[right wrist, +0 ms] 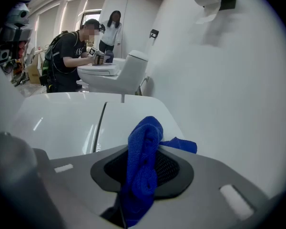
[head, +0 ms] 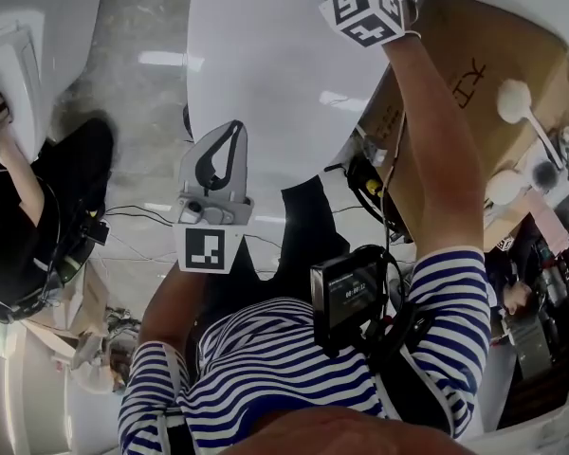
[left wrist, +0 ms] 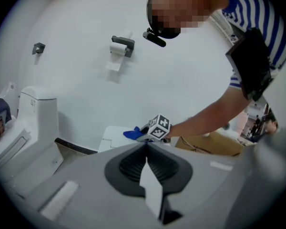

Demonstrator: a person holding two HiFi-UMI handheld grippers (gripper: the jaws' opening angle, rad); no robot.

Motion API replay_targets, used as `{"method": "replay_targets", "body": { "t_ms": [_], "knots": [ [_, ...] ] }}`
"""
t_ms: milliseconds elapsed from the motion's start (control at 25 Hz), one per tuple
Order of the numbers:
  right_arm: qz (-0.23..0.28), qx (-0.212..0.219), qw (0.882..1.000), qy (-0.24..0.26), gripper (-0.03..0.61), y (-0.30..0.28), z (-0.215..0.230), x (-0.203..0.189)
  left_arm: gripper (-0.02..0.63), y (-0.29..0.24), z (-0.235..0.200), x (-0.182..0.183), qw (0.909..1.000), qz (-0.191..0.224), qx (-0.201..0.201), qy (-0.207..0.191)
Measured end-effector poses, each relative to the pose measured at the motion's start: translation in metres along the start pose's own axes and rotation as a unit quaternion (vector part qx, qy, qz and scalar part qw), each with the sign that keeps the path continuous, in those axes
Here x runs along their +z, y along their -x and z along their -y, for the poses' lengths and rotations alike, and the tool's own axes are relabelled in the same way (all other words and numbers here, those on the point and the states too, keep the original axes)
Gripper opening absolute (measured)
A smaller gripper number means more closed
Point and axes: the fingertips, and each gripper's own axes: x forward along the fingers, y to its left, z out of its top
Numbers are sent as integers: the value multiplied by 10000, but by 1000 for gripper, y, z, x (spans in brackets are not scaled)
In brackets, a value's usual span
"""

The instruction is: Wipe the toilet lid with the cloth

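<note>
The white toilet lid (head: 266,64) fills the top middle of the head view, and it also lies below the jaws in the right gripper view (right wrist: 62,123). A blue cloth (right wrist: 144,132) hangs folded between the jaws of my right gripper (right wrist: 142,151), which is shut on it above the lid's back end, by the wall. The marker cube of that gripper (head: 365,9) shows at the top of the head view. My left gripper (head: 231,133) is held in the air over the lid's near edge, jaws shut with nothing between them. In the left gripper view, the blue cloth (left wrist: 132,134) shows beside the right gripper's cube.
A second white toilet (left wrist: 35,113) stands to the left, and another person (right wrist: 69,56) bends over it. A toilet-paper holder (left wrist: 120,46) hangs on the white wall. Cardboard boxes (head: 474,74) and a brush (head: 517,102) are at the right. Cables (head: 137,214) lie on the floor.
</note>
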Motion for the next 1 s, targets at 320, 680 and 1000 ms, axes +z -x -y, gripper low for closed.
{"method": "replay_targets", "body": {
  "t_ms": [320, 680, 1000],
  "knots": [
    [19, 232, 9997, 33, 118, 18, -46, -4, 3, 4, 13, -1, 9999, 23, -165, -36],
    [216, 753, 9967, 196, 118, 66, -162, -12, 3, 17, 13, -1, 9998, 37, -184, -91],
    [255, 1611, 9849, 572, 120, 123, -308, -23, 3, 21, 13, 0, 9996, 122, -230, -107]
  ]
}}
